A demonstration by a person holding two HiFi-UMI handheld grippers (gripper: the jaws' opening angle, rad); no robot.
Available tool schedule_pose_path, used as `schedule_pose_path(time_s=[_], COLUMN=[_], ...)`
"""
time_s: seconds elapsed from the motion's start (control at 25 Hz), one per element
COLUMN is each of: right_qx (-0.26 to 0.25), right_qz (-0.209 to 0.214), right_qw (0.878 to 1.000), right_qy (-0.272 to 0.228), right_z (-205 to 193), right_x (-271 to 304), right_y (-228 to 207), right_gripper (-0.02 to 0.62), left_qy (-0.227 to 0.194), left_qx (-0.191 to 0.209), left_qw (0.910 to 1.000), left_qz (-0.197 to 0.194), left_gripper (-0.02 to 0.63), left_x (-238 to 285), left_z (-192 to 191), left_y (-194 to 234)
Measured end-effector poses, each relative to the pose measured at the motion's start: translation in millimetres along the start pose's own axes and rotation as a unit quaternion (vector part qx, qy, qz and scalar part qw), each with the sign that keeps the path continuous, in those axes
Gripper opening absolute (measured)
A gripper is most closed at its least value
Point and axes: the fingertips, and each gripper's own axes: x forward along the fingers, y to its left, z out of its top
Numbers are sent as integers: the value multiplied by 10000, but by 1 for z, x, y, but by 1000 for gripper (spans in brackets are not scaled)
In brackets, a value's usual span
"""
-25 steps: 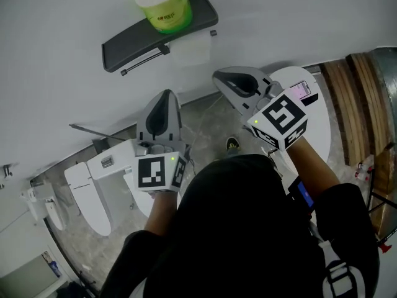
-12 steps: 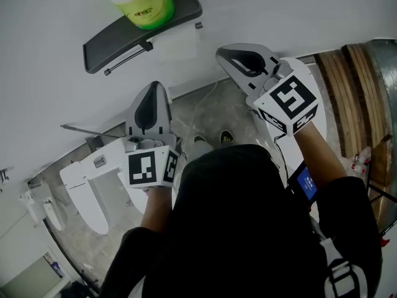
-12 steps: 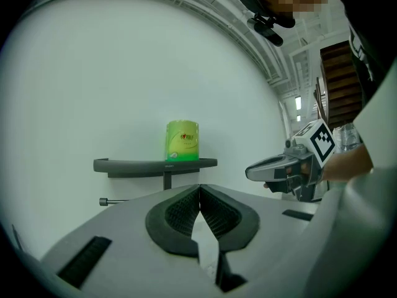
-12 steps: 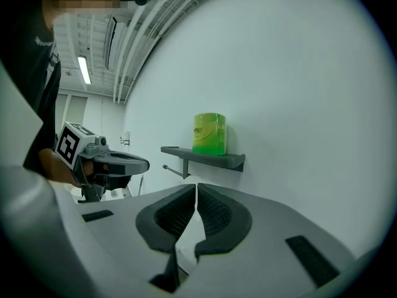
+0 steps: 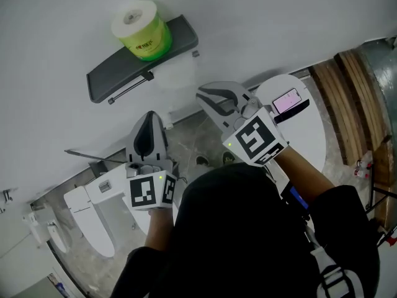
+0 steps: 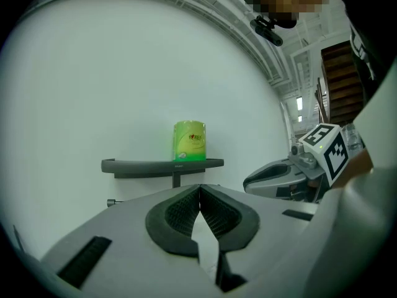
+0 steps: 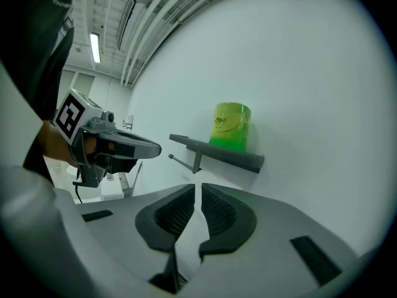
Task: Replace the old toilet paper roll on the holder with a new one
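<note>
Left gripper (image 5: 147, 115) and right gripper (image 5: 202, 94) both closed, empty; green-wrapped roll (image 5: 141, 30) stands farther out, left of the right one.

Bare white wall fills the upper frame of the head view and is open to pass along. A dark shelf (image 5: 108, 76) juts from it at upper centre, with a green-wrapped roll (image 5: 141, 31) standing on top and a thin bar (image 5: 130, 87) and a white roll (image 5: 177, 74) beneath. Clear air lies between the shelf and the closed left gripper (image 5: 151, 117) and right gripper (image 5: 203, 94). A toilet (image 5: 93, 210) fills the lower left. A round white table (image 5: 310, 141) bearing a phone (image 5: 286, 100) stands at right.
</note>
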Motion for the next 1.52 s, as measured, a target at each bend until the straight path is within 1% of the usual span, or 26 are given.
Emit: schedule_pose_path(time_s=[0.24, 0.32, 0.36, 0.4, 0.44, 0.52, 0.56, 0.64, 0.76, 0.84, 0.92, 1.04, 1.24, 1.4, 1.52], right_qx=[-436, -580, -643, -722, -840, -1249, -1528, -2116, -2892, -3282, -3452, -3634, -4085, -4456, -4648], right_qz=[-31, 25, 85, 146, 180, 123, 51, -77, -191, -295, -422, -482, -552, -667, -696], right_qw=[9989, 9981, 9976, 9969, 9958, 9910, 9868, 9745, 9516, 9368, 9297, 9209, 8979, 8762, 8677], right_qy=[154, 203, 233, 277, 331, 456, 538, 738, 1027, 1173, 1212, 1321, 1543, 1709, 1619], right_z=[-2, -3, -4, -4, -5, -7, -8, -12, -20, -25, -27, -33, -44, -49, -48], right_x=[11, 16, 19, 23, 26, 33, 37, 45, 60, 71, 80, 93, 109, 121, 126], right_y=[3, 4, 6, 7, 8, 8, 6, 5, 6, 4, 1, -2, -4, -12, -13], right_gripper=[26, 39, 67, 121, 162, 181, 191, 212, 234, 255, 280, 292, 315, 319, 318], left_qy=[80, 87, 77, 66, 56, 35, 22, -3, -14, -7, -13, -8, -33, -84, -85], left_qx=[-70, -91, -76, -55, -40, -29, -22, -6, 0, -5, -7, -9, -13, 0, 38], left_qw=[9998, 9997, 9997, 9997, 9997, 9997, 9996, 9995, 9993, 9991, 9989, 9985, 9978, 9974, 9975], left_qz=[140, 194, 214, 226, 232, 254, 268, 304, 372, 423, 477, 553, 657, 712, 698], left_gripper=[23, 23, 23, 23, 23, 23, 23, 23, 23, 23, 23, 23, 23, 23, 23], left_x=[-9, -11, -12, -13, -14, -15, -16, -17, -20, -22, -24, -27, -28, -26, -23], left_z=[-5, -7, -6, -6, -6, -5, -5, -3, -2, -3, -3, -3, -1, 2, 4], left_y=[7, 11, 13, 14, 16, 17, 18, 20, 25, 28, 32, 39, 45, 50, 51])
